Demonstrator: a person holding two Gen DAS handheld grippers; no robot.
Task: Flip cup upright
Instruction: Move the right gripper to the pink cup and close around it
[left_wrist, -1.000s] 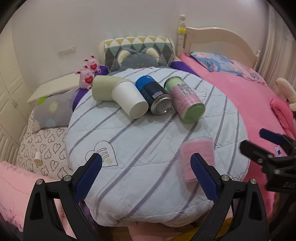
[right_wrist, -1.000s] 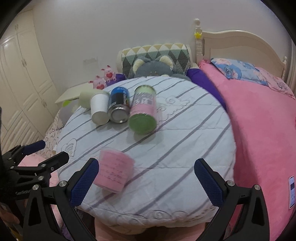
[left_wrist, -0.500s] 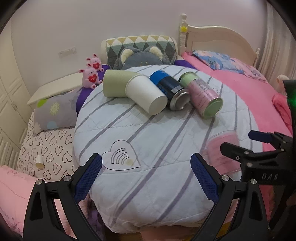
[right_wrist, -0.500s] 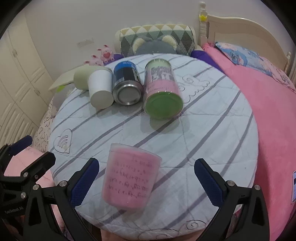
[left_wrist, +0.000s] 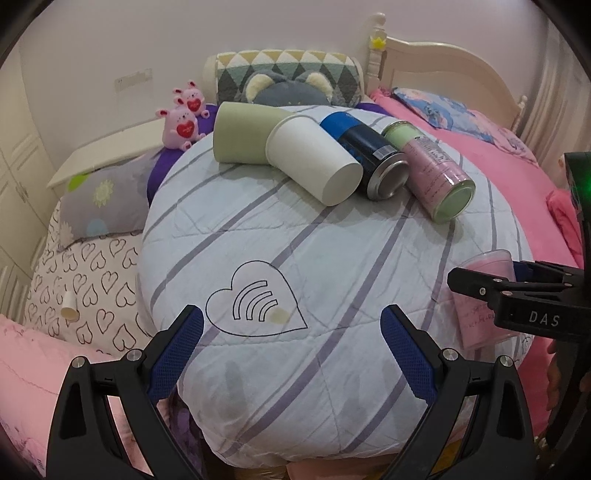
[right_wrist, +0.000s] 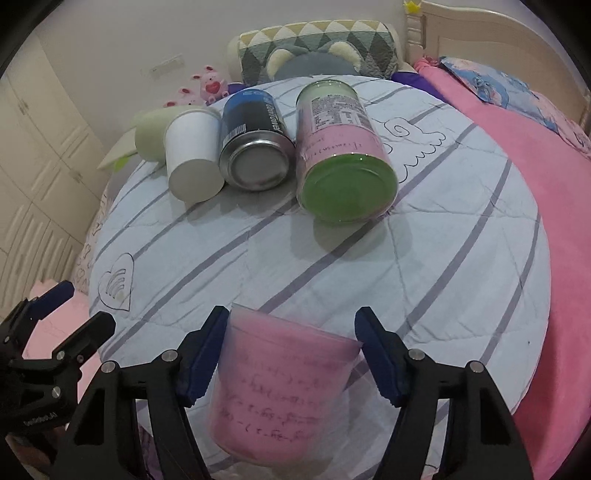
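A translucent pink cup with handwriting lies on its side at the near edge of the round striped cushion. My right gripper straddles it, one blue pad touching its left side, the other a little off its right side. In the left wrist view the cup shows at the right, partly hidden by the right gripper. My left gripper is open and empty over the cushion's near edge, by the heart drawing.
A white paper cup, a green sleeve, a blue can and a pink-green jar lie on their sides at the cushion's far part. Pillows, plush toys and a pink blanket surround it.
My right gripper moved forward over the pink cup and narrowed around it. My left gripper drifted left, so the cup moved to the right edge of its view.
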